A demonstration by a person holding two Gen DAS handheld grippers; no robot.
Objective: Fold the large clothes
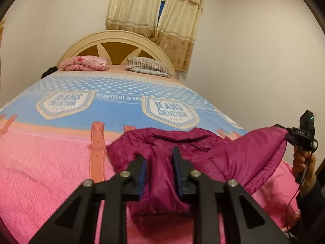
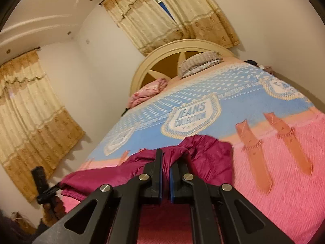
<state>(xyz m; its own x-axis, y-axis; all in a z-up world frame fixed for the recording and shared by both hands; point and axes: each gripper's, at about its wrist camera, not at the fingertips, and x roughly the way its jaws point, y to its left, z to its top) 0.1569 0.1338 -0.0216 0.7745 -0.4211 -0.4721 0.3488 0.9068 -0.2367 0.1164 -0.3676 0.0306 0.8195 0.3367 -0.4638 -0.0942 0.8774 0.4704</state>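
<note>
Right at the foot of the bed, the left hand-held gripper [image 1: 158, 158] has its two fingers spread apart, with a bunch of the dark magenta puffer jacket [image 1: 182, 154] sitting in the gap between them. From its own camera it's hard to say if the pads are actually squeezing the fabric, but in the right wrist view that same gripper [image 2: 59, 187] sits at the jacket's [image 2: 203, 156] edge and the cloth looks pulled up toward it.

Over on the other side, the right hand-held gripper [image 2: 166, 160] is nearly closed, fingers close together with a fold of the jacket pinched between them. The left wrist view backs that up: the right gripper [image 1: 286, 136] holds one end of the jacket lifted off the bed, so the fabric stretches up to it like a tent, and the person's hand [image 1: 304, 160] is wrapped round the handle below.

The rest of the jacket lies crumpled on the pink part of the bedspread [image 1: 50, 162], close to the foot end. Further up, the spread turns blue with "JEANS COLLECTION" badges. At the head there's a folded pink blanket [image 1: 85, 63] and a striped pillow [image 1: 148, 66] against the arched headboard [image 1: 115, 38], with beige curtains [image 1: 154, 16] on the wall behind.
</note>
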